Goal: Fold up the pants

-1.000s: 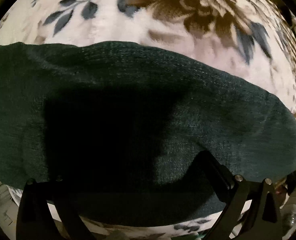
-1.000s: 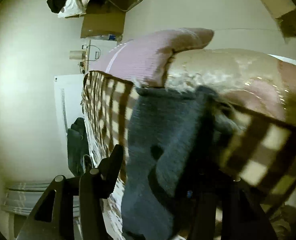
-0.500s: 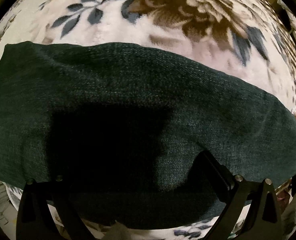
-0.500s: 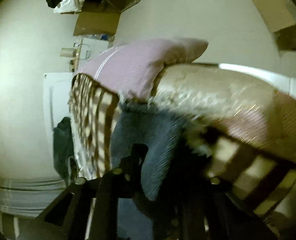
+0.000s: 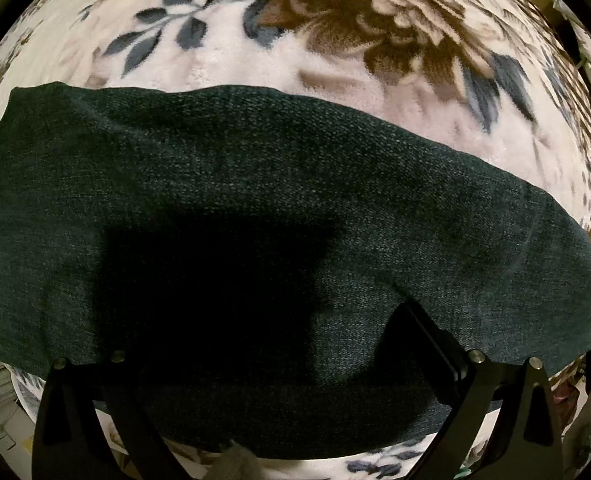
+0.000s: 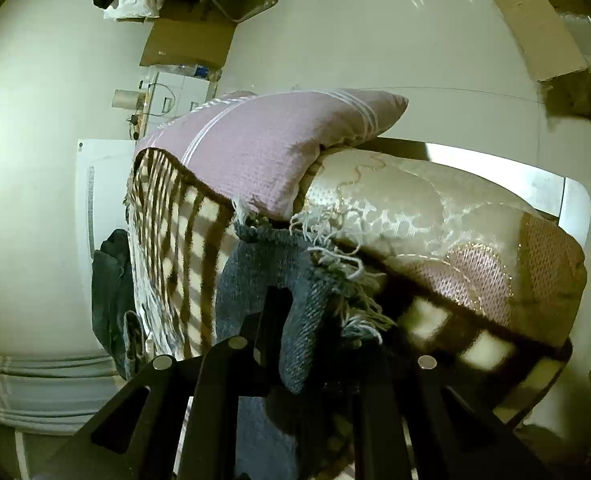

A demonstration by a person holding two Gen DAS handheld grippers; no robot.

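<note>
The dark denim pants (image 5: 279, 208) lie flat across a floral blanket (image 5: 335, 52) and fill most of the left wrist view. My left gripper (image 5: 263, 344) hovers over their near edge with its fingers spread wide, holding nothing. In the right wrist view my right gripper (image 6: 315, 328) is shut on a bunched fold of the pants (image 6: 291, 280) near their frayed hem (image 6: 351, 276), lifted off the bed.
A pink pillow (image 6: 263, 148) and a cream embroidered cushion (image 6: 435, 216) sit on the checked bed cover (image 6: 183, 248). Cardboard boxes (image 6: 187, 40) and clothes lie on the floor beyond. Dark clothing (image 6: 109, 280) hangs beside the bed.
My right gripper has swung and lifted with the denim in it, and its view has steadied. The left gripper has barely moved over the flat pants.
</note>
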